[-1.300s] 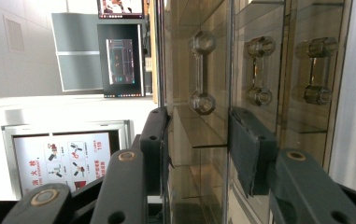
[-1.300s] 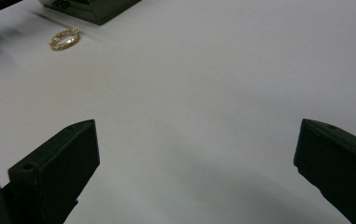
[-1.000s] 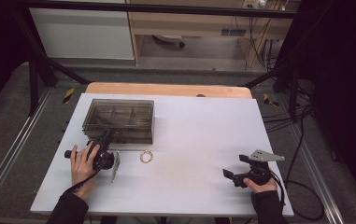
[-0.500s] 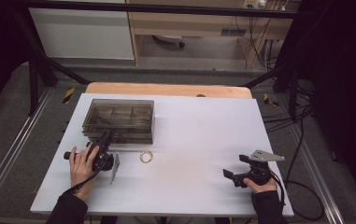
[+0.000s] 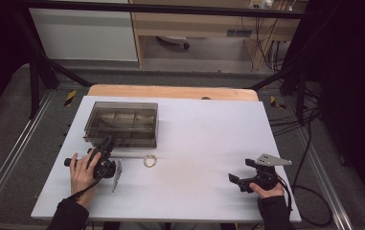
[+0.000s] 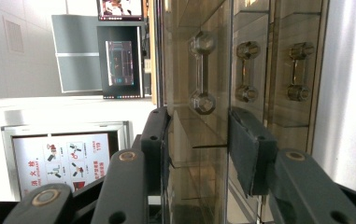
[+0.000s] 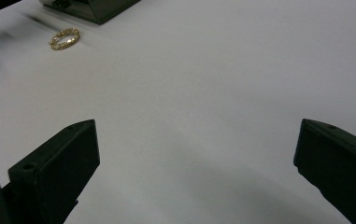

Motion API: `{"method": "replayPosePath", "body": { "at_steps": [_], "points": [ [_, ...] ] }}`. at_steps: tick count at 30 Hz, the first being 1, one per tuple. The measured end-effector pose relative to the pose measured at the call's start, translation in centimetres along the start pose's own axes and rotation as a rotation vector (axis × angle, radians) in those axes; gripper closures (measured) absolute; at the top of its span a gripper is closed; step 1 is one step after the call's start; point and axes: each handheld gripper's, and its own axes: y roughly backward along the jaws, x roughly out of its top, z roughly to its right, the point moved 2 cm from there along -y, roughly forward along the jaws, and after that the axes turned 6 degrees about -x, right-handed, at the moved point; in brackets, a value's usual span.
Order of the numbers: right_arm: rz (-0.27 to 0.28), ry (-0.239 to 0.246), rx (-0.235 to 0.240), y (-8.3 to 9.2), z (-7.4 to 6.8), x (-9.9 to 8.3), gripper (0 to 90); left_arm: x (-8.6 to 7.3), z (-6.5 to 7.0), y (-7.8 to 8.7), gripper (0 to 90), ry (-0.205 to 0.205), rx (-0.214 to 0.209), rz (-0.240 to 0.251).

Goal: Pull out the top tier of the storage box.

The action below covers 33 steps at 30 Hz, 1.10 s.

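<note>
A smoky see-through box (image 5: 121, 122) with inner compartments stands at the table's far left. My left gripper (image 5: 107, 143) lies turned on its side at the box's front edge. In the left gripper view its jaws (image 6: 198, 149) sit either side of the front lip of the box's lid (image 6: 203, 70), pressed against it. A gold chain ring (image 5: 150, 160) lies on the white table just right of that hand. My right gripper (image 5: 233, 179) rests near the front right edge with its jaws spread wide (image 7: 196, 158) over bare table. The ring (image 7: 65, 38) lies far ahead of it.
The white tabletop (image 5: 209, 134) stretches between the two hands. A wooden strip (image 5: 170, 92) borders its far edge. Metal frame rails run along both sides, and cables (image 5: 309, 211) hang at the right.
</note>
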Motion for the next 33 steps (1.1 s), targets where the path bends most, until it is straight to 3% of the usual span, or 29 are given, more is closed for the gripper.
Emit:
{"method": "replayPosePath", "body": {
  "at_steps": [33],
  "points": [
    [0.001, 0.002, -0.002, 0.0, 0.0, 0.0, 0.8, 0.2, 0.5, 1.5, 60.1, 0.001, 0.005, 0.001]
  ]
}}
